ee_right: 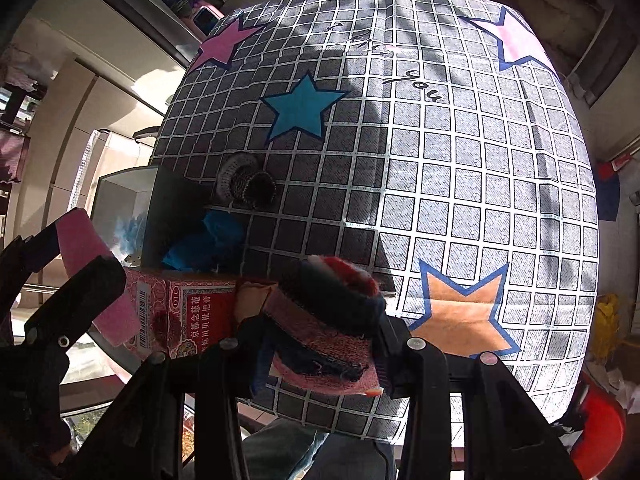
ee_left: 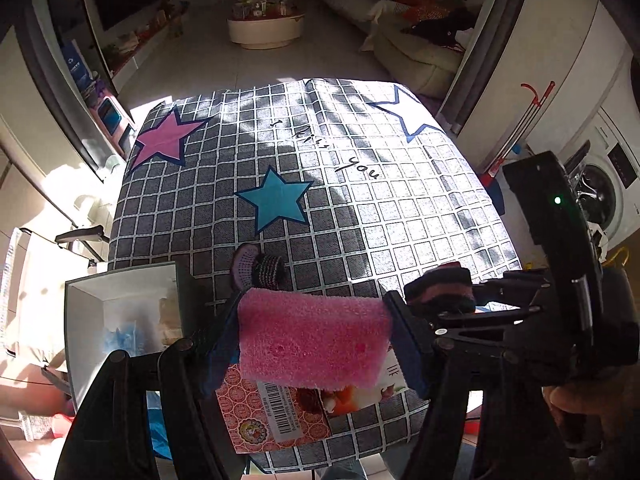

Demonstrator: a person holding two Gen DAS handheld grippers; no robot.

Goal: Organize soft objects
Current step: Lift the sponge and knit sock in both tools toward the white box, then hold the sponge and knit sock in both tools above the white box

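Beyond the red box (ee_right: 188,312), open checked tablecloth (ee_right: 460,184).

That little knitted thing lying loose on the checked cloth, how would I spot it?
Start at the blue star on the grid-patterned tablecloth. Just below it, beside the open white box, lies the small crocheted piece. Unlike the pink sponge, nothing grips it, and it is purple and dark yarn.

A pink sponge (ee_left: 314,344), a pink-and-navy striped sock (ee_right: 328,320), and a grey-checked, star-printed tablecloth (ee_left: 400,216).
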